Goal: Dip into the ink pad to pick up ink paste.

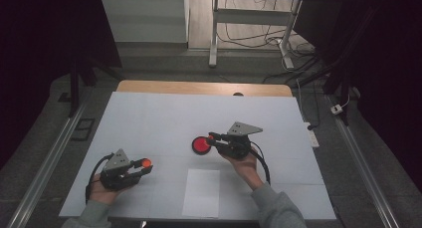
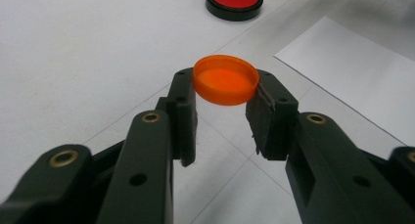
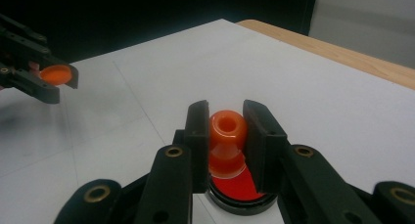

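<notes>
My left gripper (image 2: 222, 94) is shut on a shallow orange cap (image 2: 225, 79), held by its rim just above the white table sheet; in the high view this left gripper (image 1: 145, 164) sits at the front left with the orange cap (image 1: 146, 163) at its tip. My right gripper (image 3: 226, 131) is shut on an orange spool-shaped piece (image 3: 227, 142), which stands upright over a red disc with a black rim (image 3: 240, 192). From above, the right gripper (image 1: 211, 138) points left at the red disc (image 1: 201, 145) near the table's middle.
A white paper sheet (image 1: 201, 192) lies at the front centre, between the two hands. The white table cover (image 1: 164, 113) ends at a wooden strip (image 1: 199, 87) at the back. A desk frame and cables stand on the floor beyond.
</notes>
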Motion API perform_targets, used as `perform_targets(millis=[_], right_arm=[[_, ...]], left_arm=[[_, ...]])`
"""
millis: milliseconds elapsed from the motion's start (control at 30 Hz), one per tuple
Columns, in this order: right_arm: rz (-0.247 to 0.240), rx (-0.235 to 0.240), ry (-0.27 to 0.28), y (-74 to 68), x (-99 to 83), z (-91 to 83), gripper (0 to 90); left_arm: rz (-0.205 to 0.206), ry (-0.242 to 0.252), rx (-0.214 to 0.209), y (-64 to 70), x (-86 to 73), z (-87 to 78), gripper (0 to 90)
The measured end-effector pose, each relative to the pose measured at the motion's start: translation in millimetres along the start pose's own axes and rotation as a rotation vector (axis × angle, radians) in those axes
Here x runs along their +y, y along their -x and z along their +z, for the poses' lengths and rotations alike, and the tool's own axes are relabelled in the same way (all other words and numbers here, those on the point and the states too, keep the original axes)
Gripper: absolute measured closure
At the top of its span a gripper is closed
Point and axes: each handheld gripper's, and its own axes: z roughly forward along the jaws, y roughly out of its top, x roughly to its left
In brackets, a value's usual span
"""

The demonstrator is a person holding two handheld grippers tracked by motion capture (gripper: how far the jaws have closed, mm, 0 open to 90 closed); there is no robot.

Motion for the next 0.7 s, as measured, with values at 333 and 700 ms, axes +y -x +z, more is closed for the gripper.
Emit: perform_targets(millis=[333,700], right_arm=[[-0.020,0.014,0.005,-5.8,1.6,-4.8,72.5],[-0.027,0.024,0.002,-10.0,1.3,-8.8,72.5]], left_arm=[[0.000,0.005,0.000,-0.3,0.0,-0.9,64.6],[-0.002,0.005,0.000,-1.2,-0.3,-1.1,64.6]])
